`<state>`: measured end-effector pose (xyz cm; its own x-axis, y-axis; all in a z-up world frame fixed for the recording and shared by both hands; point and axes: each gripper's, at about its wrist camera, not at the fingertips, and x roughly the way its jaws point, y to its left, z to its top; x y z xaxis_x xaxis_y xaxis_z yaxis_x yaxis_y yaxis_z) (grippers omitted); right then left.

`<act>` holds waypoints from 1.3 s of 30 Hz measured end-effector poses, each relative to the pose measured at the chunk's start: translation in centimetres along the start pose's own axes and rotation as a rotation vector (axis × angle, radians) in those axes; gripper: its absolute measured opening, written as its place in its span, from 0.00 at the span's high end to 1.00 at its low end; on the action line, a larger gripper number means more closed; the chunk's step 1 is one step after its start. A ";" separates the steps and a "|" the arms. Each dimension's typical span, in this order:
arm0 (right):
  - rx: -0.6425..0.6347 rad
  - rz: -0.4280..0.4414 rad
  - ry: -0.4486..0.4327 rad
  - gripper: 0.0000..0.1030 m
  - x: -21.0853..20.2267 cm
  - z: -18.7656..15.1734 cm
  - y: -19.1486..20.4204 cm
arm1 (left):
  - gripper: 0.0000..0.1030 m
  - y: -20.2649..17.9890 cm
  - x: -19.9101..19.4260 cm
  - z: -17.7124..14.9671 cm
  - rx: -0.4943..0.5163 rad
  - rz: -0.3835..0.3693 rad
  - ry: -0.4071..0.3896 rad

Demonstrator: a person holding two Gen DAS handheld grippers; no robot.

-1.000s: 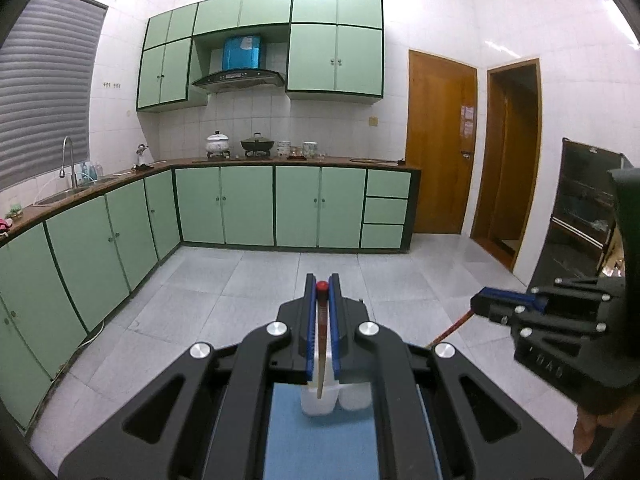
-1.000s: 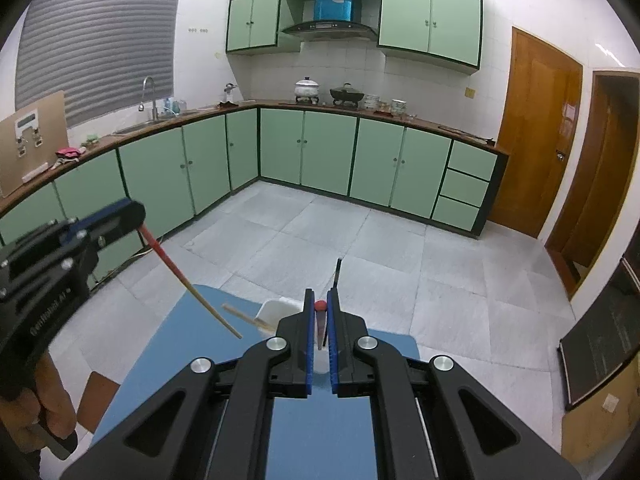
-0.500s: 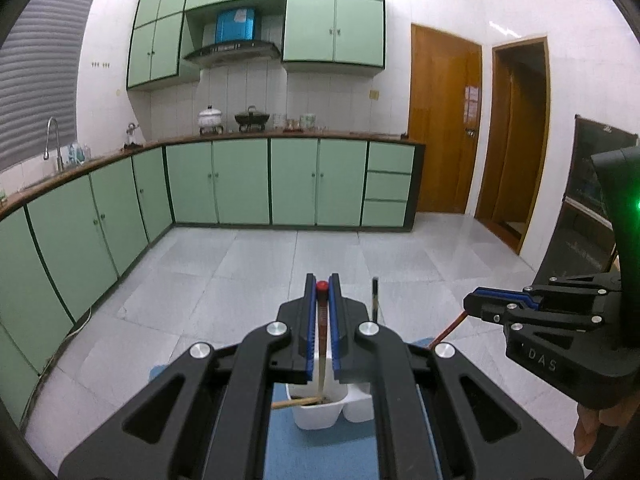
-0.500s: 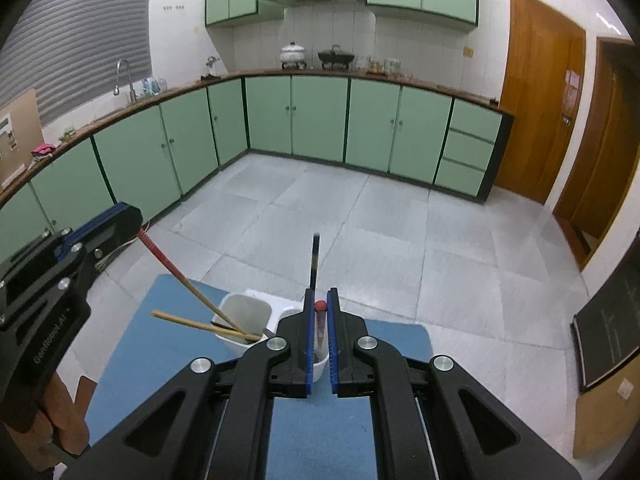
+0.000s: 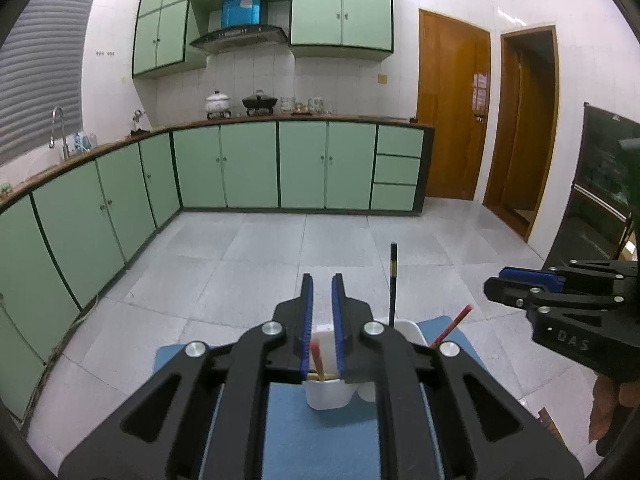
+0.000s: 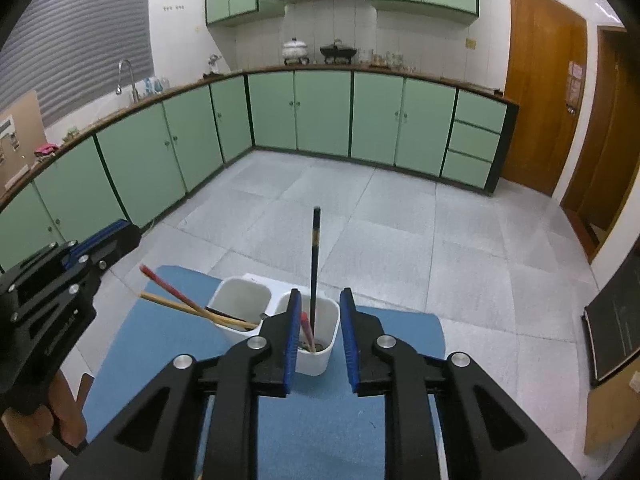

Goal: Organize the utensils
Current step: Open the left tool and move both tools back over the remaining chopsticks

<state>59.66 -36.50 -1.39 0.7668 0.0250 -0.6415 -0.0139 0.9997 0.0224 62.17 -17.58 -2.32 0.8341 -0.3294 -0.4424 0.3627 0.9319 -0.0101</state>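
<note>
Currently both grippers, left (image 5: 321,312) and right (image 6: 320,320), stand released above the white plastic two-compartment holder (image 6: 316,354); red chopsticks (image 6: 168,288) lean leftward.

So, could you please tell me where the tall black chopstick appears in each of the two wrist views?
Left wrist view: the black chopstick stands upright just right of centre, right of the left tongs, rising from the white holder.
Right wrist view: it stands at centre, in the right-hand compartment, between the fingers of the right tongs.
Shared landmark: the blue mat under the holder.
</note>
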 end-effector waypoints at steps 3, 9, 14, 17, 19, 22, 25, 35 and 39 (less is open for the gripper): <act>0.006 0.017 -0.046 0.81 -2.9 -0.5 0.3 | 0.82 0.2 -2.2 0.5 0.006 0.004 -0.030; 0.003 0.054 -0.138 0.81 -9.0 -4.9 1.4 | 0.70 0.9 -9.3 -1.6 0.033 0.013 -0.078; 0.028 0.078 -0.162 0.81 -12.3 -12.3 2.3 | 0.67 1.6 -14.4 -6.8 0.035 0.023 -0.070; 0.023 0.070 -0.151 0.81 -13.2 -17.0 2.9 | 0.66 2.2 -17.0 -10.9 0.014 0.020 -0.045; 0.011 0.049 -0.140 0.81 -13.7 -20.9 3.5 | 0.66 2.3 -18.7 -14.0 0.013 0.026 -0.033; 0.000 0.029 -0.127 0.81 -14.5 -25.8 4.3 | 0.66 2.2 -21.1 -18.7 -0.010 0.027 -0.008; 0.014 0.021 -0.112 0.81 -14.8 -30.1 5.0 | 0.66 1.9 -22.9 -23.0 -0.043 0.020 0.022; 0.063 0.054 -0.047 0.81 -14.4 -40.1 9.7 | 0.66 -0.4 -24.0 -32.7 -0.018 0.006 0.115; 0.018 0.054 -0.032 0.81 -13.7 -41.6 11.5 | 0.66 -1.1 -22.7 -34.7 -0.006 -0.015 0.164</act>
<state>22.29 -25.03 -24.23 0.7856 0.0785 -0.6138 -0.0444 0.9965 0.0706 28.42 -5.85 -23.35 0.7493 -0.3150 -0.5826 0.3722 0.9279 -0.0229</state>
